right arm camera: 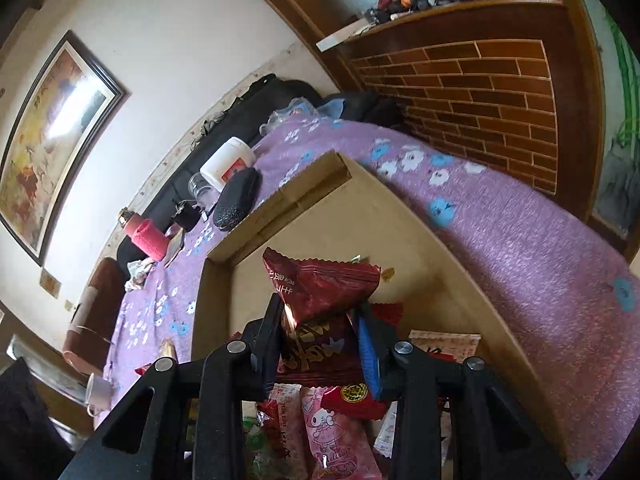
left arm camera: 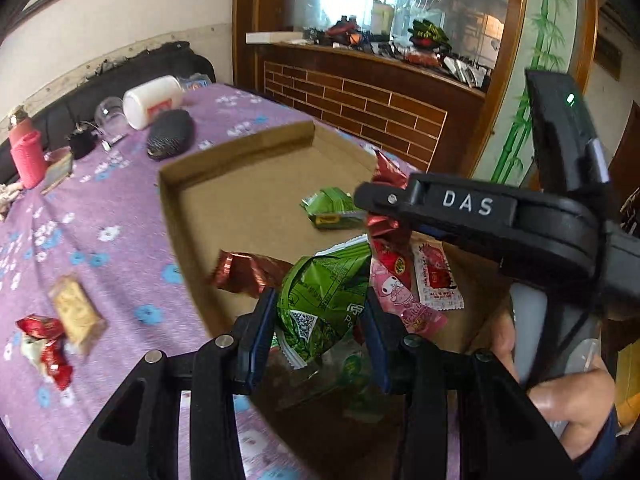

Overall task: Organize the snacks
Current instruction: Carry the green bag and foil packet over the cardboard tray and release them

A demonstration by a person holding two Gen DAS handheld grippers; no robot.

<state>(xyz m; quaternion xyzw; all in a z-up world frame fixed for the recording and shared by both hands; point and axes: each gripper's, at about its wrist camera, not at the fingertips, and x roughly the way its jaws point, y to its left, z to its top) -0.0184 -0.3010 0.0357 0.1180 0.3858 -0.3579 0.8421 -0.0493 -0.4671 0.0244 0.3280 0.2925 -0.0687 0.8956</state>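
Observation:
A shallow cardboard box lies on the purple flowered cloth. My left gripper is shut on a crumpled green snack packet, held over the box's near side. From the right, my right gripper reaches in, shut on a dark red snack packet. In the right wrist view the same gripper pinches that red packet above the box. In the box lie a small green packet, a red-brown packet, a pink packet and a white-and-red sachet.
Loose on the cloth at the left lie a tan biscuit packet and red candies. Farther back stand a white jar, a glass, a black pouch and a pink bottle. A brick-patterned wooden counter stands behind.

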